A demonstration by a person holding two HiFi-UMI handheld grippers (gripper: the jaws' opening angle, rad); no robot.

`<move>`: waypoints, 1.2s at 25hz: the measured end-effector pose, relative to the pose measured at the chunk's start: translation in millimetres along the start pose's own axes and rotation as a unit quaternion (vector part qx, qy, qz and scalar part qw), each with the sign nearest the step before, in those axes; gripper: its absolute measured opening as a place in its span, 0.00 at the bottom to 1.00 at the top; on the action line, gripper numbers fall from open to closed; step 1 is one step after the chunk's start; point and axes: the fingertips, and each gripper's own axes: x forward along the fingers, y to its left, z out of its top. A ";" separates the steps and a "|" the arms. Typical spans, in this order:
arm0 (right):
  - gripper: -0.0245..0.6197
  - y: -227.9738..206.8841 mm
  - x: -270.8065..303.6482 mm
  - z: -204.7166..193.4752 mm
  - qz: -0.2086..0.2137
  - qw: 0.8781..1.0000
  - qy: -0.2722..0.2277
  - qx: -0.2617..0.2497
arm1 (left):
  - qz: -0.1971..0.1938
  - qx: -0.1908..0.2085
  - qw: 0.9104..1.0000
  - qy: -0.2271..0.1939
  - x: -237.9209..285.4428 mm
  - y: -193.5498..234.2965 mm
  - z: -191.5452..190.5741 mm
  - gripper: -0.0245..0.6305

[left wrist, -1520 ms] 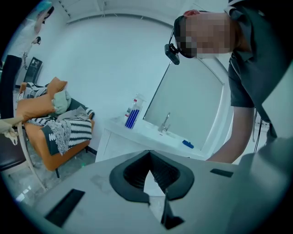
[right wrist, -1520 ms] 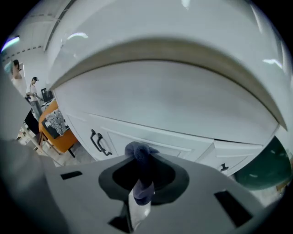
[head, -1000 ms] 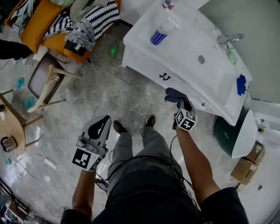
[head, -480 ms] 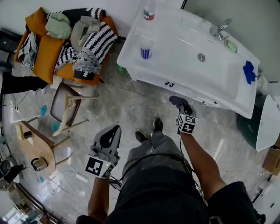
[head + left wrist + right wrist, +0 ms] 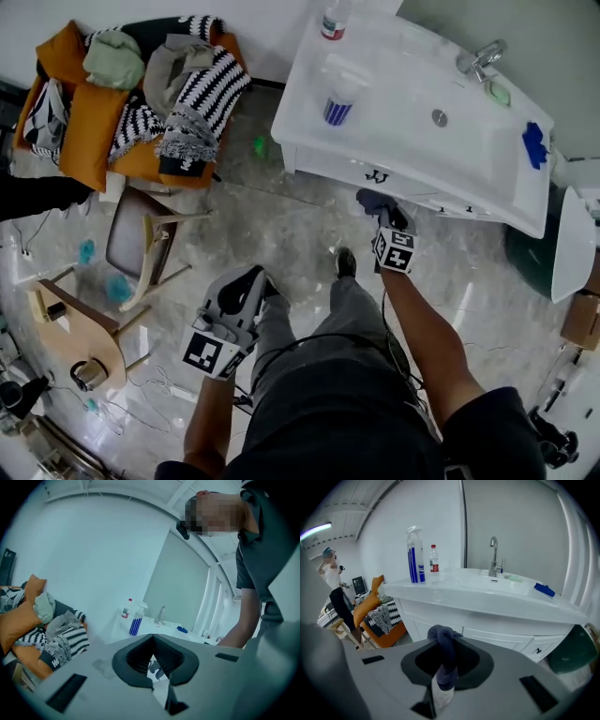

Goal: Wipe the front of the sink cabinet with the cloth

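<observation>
The white sink cabinet [image 5: 328, 167] stands at the upper right of the head view, and its drawer fronts [image 5: 497, 634] fill the middle of the right gripper view. My right gripper [image 5: 382, 214] [image 5: 443, 670] is shut on a dark blue cloth [image 5: 373, 199] [image 5: 445, 651], held a short way off the cabinet front below a dark handle [image 5: 377, 175]. Low at my left side hangs my left gripper [image 5: 251, 281] [image 5: 154, 657], jaws together and nothing in them.
On the counter [image 5: 412, 103] stand a blue spray bottle [image 5: 339, 94] [image 5: 414, 557], a small bottle [image 5: 434, 558], a faucet [image 5: 478, 58] and a blue sponge [image 5: 535, 145]. A dark green bin [image 5: 525, 253] sits right of the cabinet. A wooden chair [image 5: 141, 248] and a clothes-heaped orange seat [image 5: 94, 112] lie left.
The right gripper with the cloth has come closer to the cabinet front, now just under the handle. The left gripper has stayed low at my side, and my feet have shifted.
</observation>
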 end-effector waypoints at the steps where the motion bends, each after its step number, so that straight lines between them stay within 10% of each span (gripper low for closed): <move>1: 0.11 9.1 2.6 2.8 -0.007 1.000 -0.007 0.009 | -0.009 0.000 1.000 0.009 -8.3 10.8 -4.8 0.04; 20: 0.11 168.2 211.7 18.5 0.043 0.994 -0.044 0.092 | 0.057 -0.083 0.990 0.094 -52.6 107.8 -155.8 0.04; 30: 0.11 7.5 175.1 -6.6 -0.101 0.988 -0.036 0.111 | 0.054 -0.090 0.992 0.069 -27.3 112.4 -142.7 0.04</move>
